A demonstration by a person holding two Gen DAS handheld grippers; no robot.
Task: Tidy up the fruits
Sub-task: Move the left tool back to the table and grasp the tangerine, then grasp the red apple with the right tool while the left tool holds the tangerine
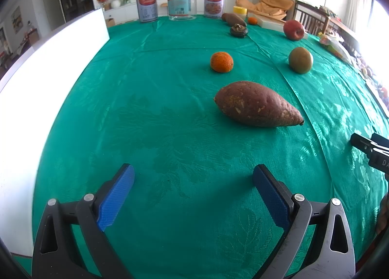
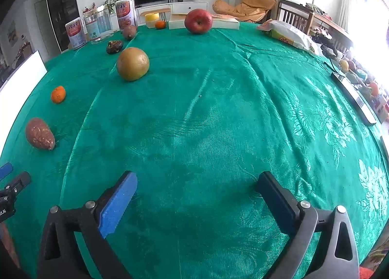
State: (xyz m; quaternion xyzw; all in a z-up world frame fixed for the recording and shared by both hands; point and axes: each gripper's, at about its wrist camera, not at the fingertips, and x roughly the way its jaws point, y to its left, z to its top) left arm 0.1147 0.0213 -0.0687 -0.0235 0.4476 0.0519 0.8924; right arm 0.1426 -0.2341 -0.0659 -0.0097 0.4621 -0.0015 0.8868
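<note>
Both the left gripper and right gripper hover with jaws apart, empty. The sweet potato, tangerine and pear lie scattered mid-table, the apple near the far edge. Round fruit could roll off if nudged off-centre.

My table wears a green patterned cloth, creased down its length. On it lie a sweet potato nearest me, a mandarin beyond it, a brownish-green pear to the right and a red apple farther back. At the far edge stand two printed tins flanking a clear jar — with a second sweet potato, a dark lump I cannot identify and a small orange nearby.
</note>
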